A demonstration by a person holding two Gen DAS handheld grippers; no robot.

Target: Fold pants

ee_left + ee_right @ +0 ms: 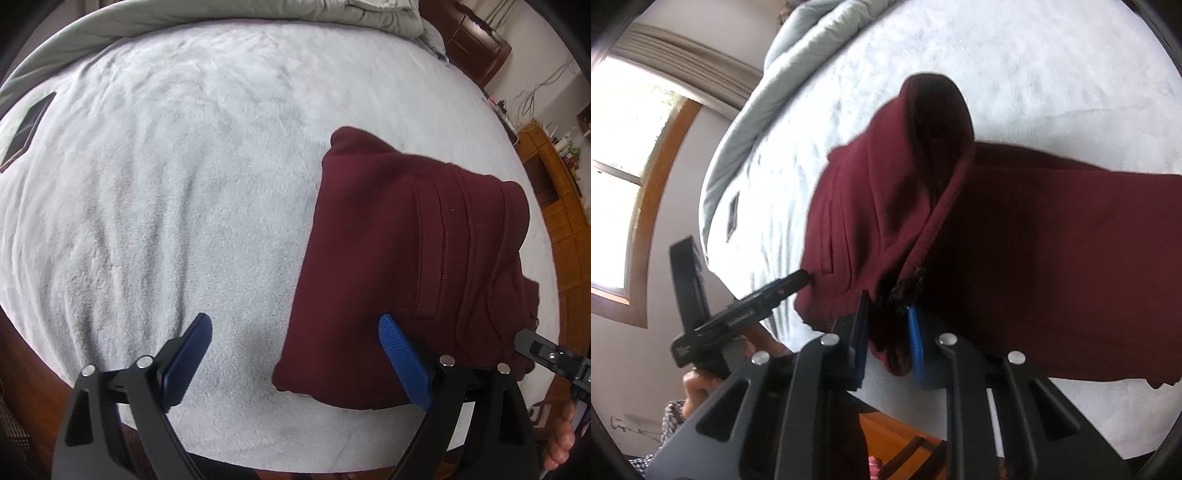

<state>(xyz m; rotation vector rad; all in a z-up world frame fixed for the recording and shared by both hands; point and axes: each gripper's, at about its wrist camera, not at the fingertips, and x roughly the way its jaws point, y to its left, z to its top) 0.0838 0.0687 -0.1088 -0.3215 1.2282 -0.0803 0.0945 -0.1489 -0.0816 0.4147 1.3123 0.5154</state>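
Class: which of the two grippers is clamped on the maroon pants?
The right gripper: its blue pads pinch the pants. The left gripper stands wide open.

Pants (406, 236) on blanket (166, 184), phone (27, 127) far left.

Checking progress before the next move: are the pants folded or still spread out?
Folded. The pants lie as a compact layered bundle on the blanket, with no legs stretched out.

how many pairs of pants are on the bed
1. The maroon pants lie folded near the front edge of the white blanket, one edge pinched in the right hand-held gripper. Others may be outside the view.
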